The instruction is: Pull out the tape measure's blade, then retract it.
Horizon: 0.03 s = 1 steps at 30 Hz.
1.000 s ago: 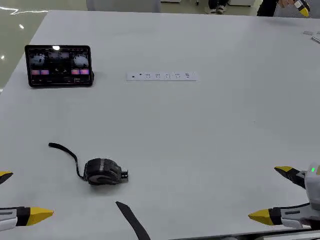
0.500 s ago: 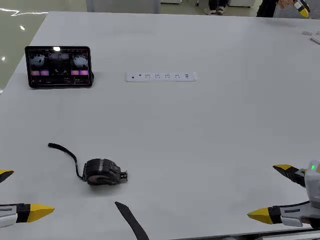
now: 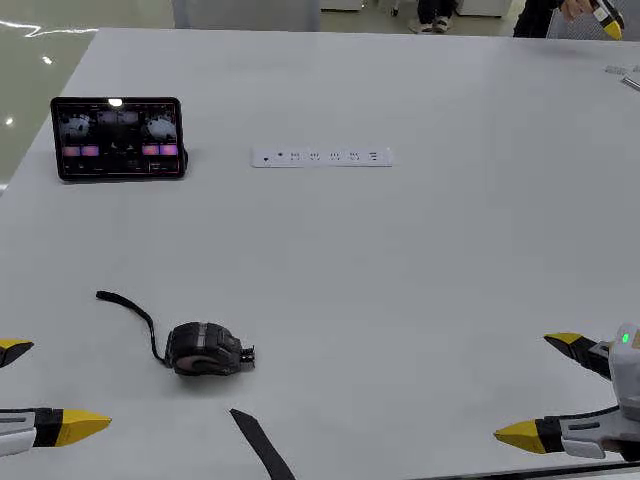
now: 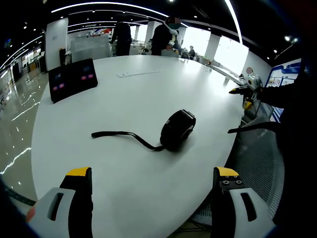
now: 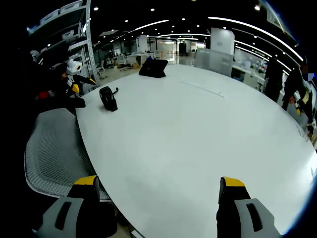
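At the near edge of the white table [image 3: 420, 290], the left gripper [image 3: 45, 390] hovers at the left corner with its yellow-tipped jaws spread wide and nothing between them; its own view shows the same wide gap [image 4: 152, 173]. The right gripper [image 3: 543, 388] hangs at the near right corner, also spread and empty [image 5: 158, 181]. Between them, a flat black strip [image 3: 262, 445] lies at an angle across the table's near edge; what it belongs to is unclear.

Just beyond the strip, nearer the left gripper and well apart from the right one, the black tape measure [image 3: 205, 348] [image 4: 178, 129] [image 5: 107, 97] rests on the table, touched by neither gripper. Its blade seems fully wound in, with only the end hook showing at the case's right side. A black wrist strap [image 3: 130, 308] [image 4: 124, 136] trails from the case's left side, curving away to the far left.

Farther off, a white power strip [image 3: 322, 156] lies flat near the middle of the table. To the far left a tablet [image 3: 118, 137] [image 4: 73, 79] stands propped up, its screen lit. A grey mesh chair [image 5: 54, 153] sits off the table's near edge.
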### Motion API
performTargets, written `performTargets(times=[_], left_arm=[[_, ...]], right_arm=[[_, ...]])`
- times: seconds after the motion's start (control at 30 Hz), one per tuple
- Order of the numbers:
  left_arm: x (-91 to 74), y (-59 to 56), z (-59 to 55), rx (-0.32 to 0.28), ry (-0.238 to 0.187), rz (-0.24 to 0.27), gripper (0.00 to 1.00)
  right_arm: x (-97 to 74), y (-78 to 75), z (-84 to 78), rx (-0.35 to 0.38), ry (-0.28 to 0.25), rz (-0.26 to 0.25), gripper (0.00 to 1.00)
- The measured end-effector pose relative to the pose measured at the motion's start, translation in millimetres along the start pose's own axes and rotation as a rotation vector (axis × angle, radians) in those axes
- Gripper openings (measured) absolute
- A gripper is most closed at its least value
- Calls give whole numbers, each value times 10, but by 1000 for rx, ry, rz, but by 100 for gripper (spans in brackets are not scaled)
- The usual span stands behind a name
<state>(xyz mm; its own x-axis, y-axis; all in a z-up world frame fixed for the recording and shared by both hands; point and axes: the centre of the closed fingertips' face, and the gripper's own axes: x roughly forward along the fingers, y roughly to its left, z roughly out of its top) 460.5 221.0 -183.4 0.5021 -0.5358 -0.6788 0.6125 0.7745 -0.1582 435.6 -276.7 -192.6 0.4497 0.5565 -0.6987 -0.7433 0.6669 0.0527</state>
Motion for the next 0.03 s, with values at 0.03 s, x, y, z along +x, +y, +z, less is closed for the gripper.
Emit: performTargets(times=[0.03], left_arm=[[-3, -2, -1, 0, 3, -3, 99]], right_arm=[[3, -1, 4, 1, -2, 0, 99]])
